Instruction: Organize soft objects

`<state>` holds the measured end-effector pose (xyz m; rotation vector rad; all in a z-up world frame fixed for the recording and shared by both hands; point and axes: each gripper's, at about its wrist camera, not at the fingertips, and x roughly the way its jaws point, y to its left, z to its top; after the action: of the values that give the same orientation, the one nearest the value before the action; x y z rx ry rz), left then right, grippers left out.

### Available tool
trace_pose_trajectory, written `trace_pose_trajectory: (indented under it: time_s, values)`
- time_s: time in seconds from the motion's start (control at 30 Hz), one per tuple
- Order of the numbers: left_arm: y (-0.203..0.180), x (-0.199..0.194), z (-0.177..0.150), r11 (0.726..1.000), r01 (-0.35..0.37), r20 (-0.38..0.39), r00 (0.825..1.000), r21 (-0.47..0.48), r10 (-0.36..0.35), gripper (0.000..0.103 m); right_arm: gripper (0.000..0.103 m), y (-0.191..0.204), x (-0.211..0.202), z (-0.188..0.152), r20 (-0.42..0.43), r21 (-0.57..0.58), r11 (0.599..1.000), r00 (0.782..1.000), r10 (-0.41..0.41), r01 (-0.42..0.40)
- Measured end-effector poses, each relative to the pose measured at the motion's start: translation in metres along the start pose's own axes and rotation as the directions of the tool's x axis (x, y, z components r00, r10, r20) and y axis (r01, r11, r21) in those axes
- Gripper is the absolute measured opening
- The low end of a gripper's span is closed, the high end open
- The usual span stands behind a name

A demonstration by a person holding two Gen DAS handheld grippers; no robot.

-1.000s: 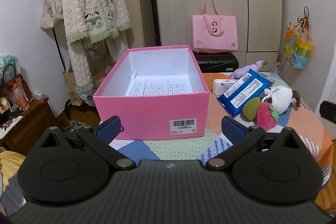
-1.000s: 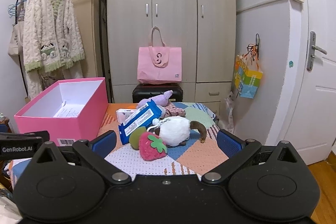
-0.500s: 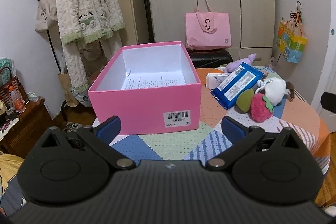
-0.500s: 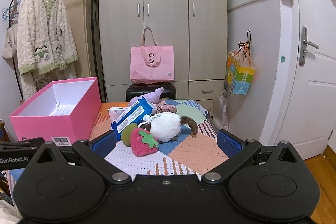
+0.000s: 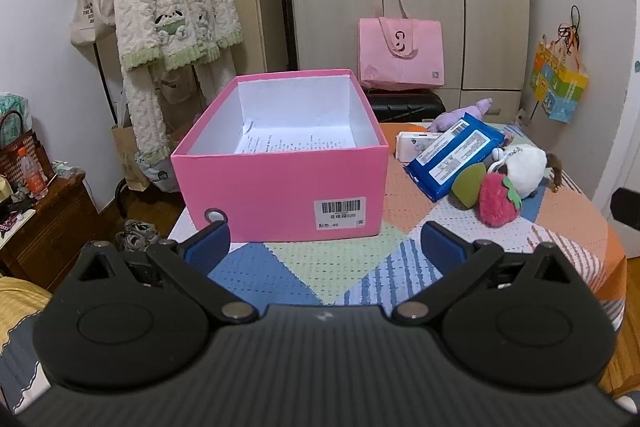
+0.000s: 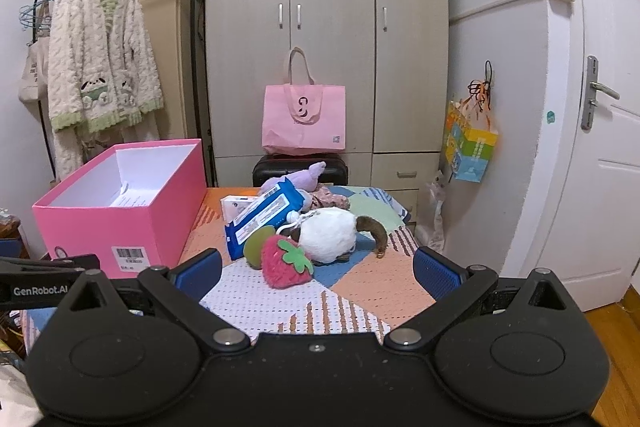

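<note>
A big pink box [image 5: 280, 187] sits on the left part of a table with a patchwork cloth [image 5: 328, 263]. The box has no lid on. Its long side runs away from the left camera, toward the wardrobe [image 6: 328, 27], and its short end with the barcode sticker faces the camera. Only a sheet of printed paper [image 5: 296, 143] can be seen inside it.

The soft toys lie in a pile just right of the box. A fuzzy red strawberry [image 6: 286, 263] is nearest, with its green leaf on the right side. A green round thing [image 6: 256, 247] touches it. A white fluffy toy [image 6: 328, 233] is right behind the strawberry. A blue packet [image 6: 264, 217] lies tilted, its long side running from near-left to far-right. A purple plush [image 6: 300, 177] lies at the back, pointing up and right.

The left gripper [image 5: 326, 243] hangs before the box, spread wide and holding nothing. The right gripper [image 6: 318, 269] faces the strawberry, also spread wide and holding nothing.
</note>
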<state>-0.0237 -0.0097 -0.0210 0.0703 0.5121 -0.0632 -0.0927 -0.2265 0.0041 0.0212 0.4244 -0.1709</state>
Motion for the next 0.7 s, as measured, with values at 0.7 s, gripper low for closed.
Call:
trace_pose_trajectory:
  time_s: [0.7]
  values:
    - [-0.001, -0.024, -0.002, 0.999, 0.036, 0.037, 0.999, 0.022, -0.036, 0.103, 0.103, -0.003, -0.007, -0.002, 0.012, -0.013, 1.0, 1.0, -0.014, 0.014]
